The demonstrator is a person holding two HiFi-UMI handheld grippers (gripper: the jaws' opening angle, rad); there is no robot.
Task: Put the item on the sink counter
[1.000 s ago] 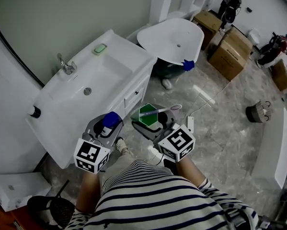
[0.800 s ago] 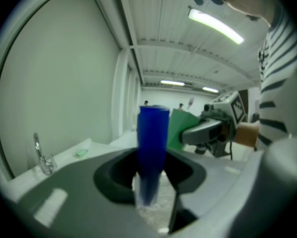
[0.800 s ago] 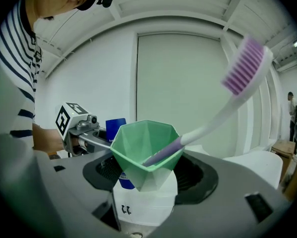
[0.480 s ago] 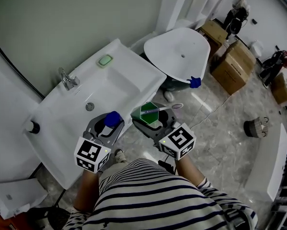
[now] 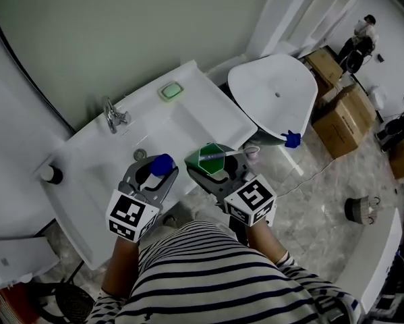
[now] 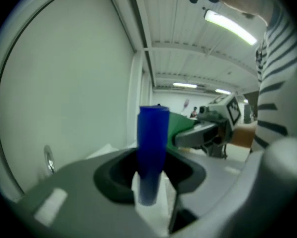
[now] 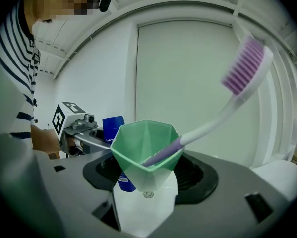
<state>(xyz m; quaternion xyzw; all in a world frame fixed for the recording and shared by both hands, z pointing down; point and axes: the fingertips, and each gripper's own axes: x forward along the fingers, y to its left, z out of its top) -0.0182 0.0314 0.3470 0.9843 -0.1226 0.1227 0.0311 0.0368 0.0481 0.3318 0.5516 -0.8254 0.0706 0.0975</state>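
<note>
My left gripper (image 5: 158, 175) is shut on a blue tube (image 5: 162, 163) that stands upright between its jaws, over the front part of the white sink counter (image 5: 208, 96). The left gripper view shows that blue tube (image 6: 152, 150) held in the left gripper (image 6: 150, 185). To its right, my right gripper (image 5: 214, 174) is shut on a green faceted cup (image 5: 210, 160), by the counter's front right edge. A purple-and-white toothbrush (image 5: 237, 153) leans in it. In the right gripper view the cup (image 7: 145, 148) sits in the right gripper (image 7: 146, 195), with the toothbrush (image 7: 237, 78) slanting up right.
On the counter are a chrome faucet (image 5: 114, 114), a green soap dish (image 5: 170, 90), the basin drain (image 5: 140, 154) and a black-capped bottle (image 5: 50, 174). A white tub (image 5: 276, 90) stands right of it, with a blue-gloved hand (image 5: 293, 139) at its rim. Cardboard boxes (image 5: 343, 117) lie beyond.
Both grippers, still holding the tube and the cup, have come from over the floor to the sink counter's front. The left one is now above the basin.
</note>
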